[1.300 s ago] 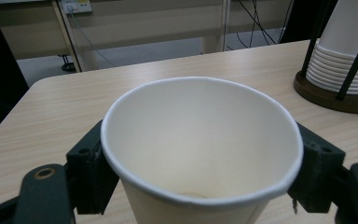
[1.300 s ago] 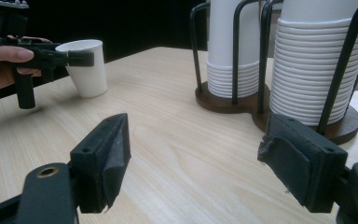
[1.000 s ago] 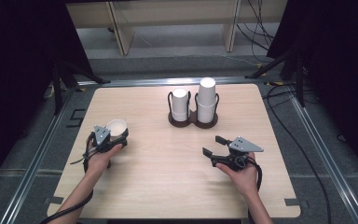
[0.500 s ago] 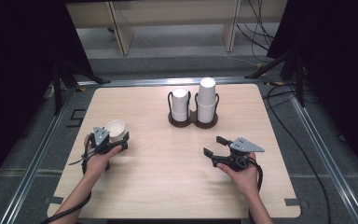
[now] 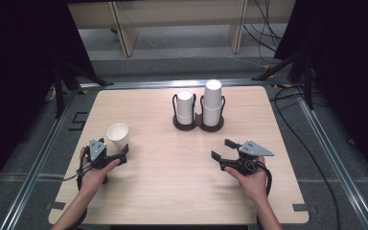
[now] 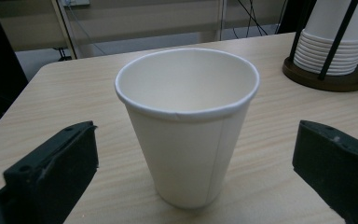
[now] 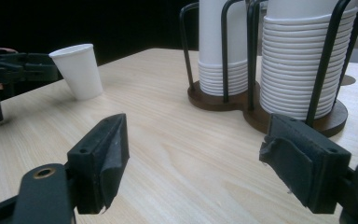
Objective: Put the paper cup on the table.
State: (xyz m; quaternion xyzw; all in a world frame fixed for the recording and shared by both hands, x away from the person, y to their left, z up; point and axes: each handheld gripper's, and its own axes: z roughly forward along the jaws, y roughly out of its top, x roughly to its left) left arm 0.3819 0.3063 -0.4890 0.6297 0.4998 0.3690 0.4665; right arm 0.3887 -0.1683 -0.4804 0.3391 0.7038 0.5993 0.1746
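Note:
A white paper cup (image 5: 118, 135) stands upright and empty on the left of the wooden table (image 5: 163, 191). My left gripper (image 5: 115, 149) sits just on the near side of it. Its jaws have just been opening and now stand wide on either side of the cup (image 6: 186, 126) without touching it. The right gripper (image 5: 223, 149) rests at the right front, its jaws also just opening a little, with nothing between them. In the right gripper view (image 7: 193, 144) the cup (image 7: 77, 70) stands far off at the left.
A dark wire holder (image 5: 199, 123) near the table's back middle carries two stacks of white cups, the right stack (image 5: 212, 100) taller than the left stack (image 5: 185, 106). The holder (image 7: 223, 100) stands ahead of the right gripper. Cables lie on the floor (image 5: 292, 96) at the right.
The left gripper has let go of the cup and drawn back toward the person. The cup stays standing in place. The right hand has not moved.

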